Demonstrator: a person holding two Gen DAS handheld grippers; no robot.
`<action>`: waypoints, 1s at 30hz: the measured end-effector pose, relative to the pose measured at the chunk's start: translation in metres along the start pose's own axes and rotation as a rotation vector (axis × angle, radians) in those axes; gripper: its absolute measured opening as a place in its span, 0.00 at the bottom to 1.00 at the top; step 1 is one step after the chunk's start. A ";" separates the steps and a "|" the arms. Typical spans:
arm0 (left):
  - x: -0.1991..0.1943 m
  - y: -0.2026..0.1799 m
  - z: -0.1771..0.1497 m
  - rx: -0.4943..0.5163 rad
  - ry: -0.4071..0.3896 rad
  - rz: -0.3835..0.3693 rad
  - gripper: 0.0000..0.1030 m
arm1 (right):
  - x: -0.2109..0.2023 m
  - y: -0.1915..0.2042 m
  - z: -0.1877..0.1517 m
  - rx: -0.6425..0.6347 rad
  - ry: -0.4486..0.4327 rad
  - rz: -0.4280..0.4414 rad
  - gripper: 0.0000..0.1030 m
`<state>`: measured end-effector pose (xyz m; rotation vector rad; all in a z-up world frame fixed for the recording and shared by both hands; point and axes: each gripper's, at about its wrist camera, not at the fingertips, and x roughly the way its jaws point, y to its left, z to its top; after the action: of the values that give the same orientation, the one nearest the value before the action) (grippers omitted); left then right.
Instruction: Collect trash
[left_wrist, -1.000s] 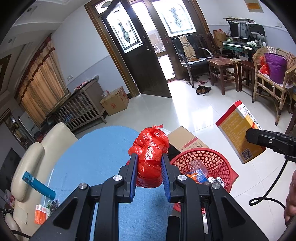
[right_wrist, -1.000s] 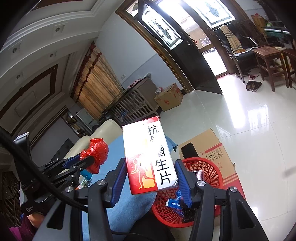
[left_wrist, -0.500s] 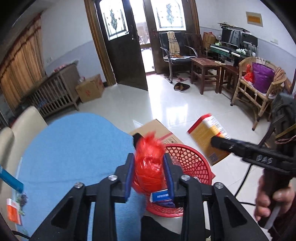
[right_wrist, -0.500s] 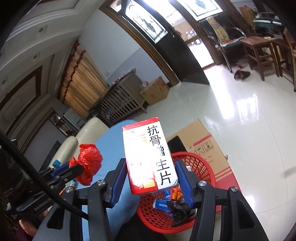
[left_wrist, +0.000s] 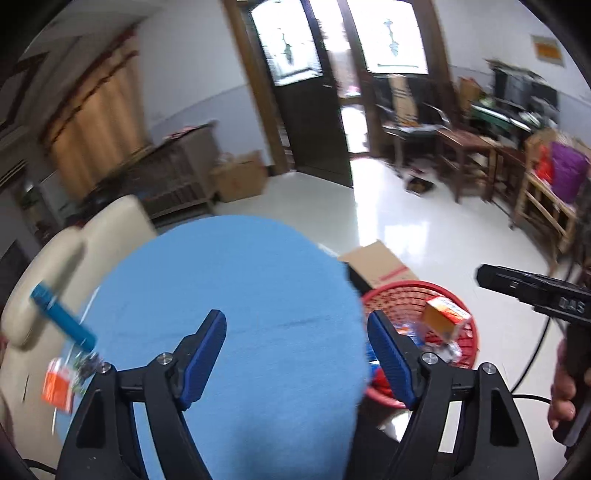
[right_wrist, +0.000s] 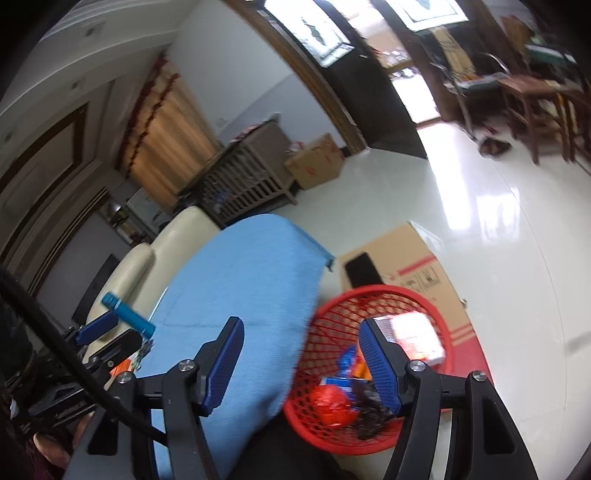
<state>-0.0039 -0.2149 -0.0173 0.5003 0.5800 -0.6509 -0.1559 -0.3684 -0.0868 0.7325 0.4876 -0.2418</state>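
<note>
Judging by the red mesh basket (right_wrist: 373, 373) holding the red plastic bag (right_wrist: 332, 404) and medicine box (right_wrist: 415, 338), we have both the left hand-held gripper (left_wrist: 297, 349) and right hand-held gripper (right_wrist: 301, 363) opening with nothing between them, with a blue tube (left_wrist: 62, 321) and orange packet (left_wrist: 57, 386) left beside the blue-covered bench (left_wrist: 240, 280).

My fingers (left_wrist: 388, 343) wear ribbed blue rubbery pads on matt black plastic, pinned with shiny metal screws. The table cloth (left_wrist: 240, 295) is soft, matt blue fabric. The red basket (right_wrist: 373, 302) is glossy plastic mesh holding a crinkled red plastic bag (right_wrist: 332, 404). The floor (right_wrist: 498, 229) is polished tile; a cardboard box (right_wrist: 413, 254) looks dull.
</note>
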 end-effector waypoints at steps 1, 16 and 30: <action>-0.005 0.014 -0.004 -0.021 -0.002 0.029 0.80 | -0.001 0.013 0.000 -0.031 -0.004 0.003 0.66; -0.074 0.172 -0.077 -0.288 -0.035 0.318 0.81 | 0.027 0.218 -0.044 -0.451 0.011 -0.012 0.67; -0.092 0.215 -0.109 -0.364 -0.045 0.384 0.81 | 0.058 0.292 -0.085 -0.527 0.046 -0.014 0.67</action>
<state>0.0454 0.0362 0.0153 0.2430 0.5269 -0.1829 -0.0256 -0.1012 -0.0013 0.2202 0.5703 -0.1007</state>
